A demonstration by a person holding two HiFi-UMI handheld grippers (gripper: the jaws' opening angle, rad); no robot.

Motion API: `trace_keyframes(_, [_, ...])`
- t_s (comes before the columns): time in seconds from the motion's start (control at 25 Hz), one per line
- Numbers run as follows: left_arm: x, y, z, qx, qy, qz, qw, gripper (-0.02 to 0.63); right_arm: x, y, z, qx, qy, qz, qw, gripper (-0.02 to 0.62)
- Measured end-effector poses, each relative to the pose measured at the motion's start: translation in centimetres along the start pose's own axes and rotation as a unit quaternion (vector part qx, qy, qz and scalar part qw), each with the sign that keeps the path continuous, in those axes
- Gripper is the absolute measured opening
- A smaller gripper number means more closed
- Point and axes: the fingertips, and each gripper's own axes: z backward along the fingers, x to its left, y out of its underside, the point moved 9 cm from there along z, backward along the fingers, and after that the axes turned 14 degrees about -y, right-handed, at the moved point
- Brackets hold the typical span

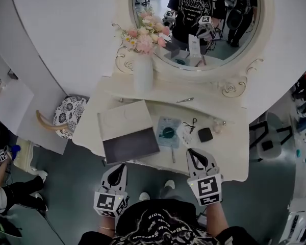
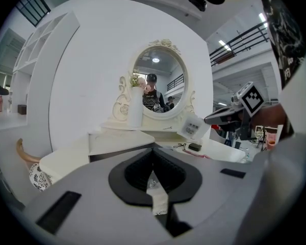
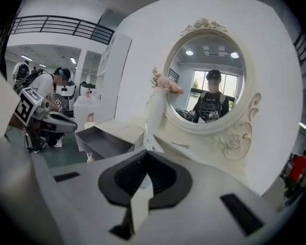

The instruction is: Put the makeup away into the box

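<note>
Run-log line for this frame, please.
left tongs shut | right tongs shut on white packet | box open | black compact on table

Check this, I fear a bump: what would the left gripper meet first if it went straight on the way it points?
Probably the open box: its dark tray lies just ahead of the left gripper, though depth is unclear.

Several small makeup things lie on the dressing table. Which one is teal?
The round one, inside the pale packet just right of the box. The square case further right is black.
</note>
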Motion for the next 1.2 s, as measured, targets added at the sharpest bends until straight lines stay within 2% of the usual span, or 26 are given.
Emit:
trace_keyframes(0.56, [3.4, -0.1, 3.4, -0.013, -0.064, 0.010, 0.9978, 0.017, 5.4, -3.5, -4.4, -0.006, -0.100, 0.046, 0.994, 0.009])
trace_keyframes(1.2, [6.2, 0.8, 6.1, -0.011, -0.102, 0.025, 0.9944, 0.017, 9.3, -3.6, -7.4, 0.036, -0.159, 0.058, 0.985, 0.009])
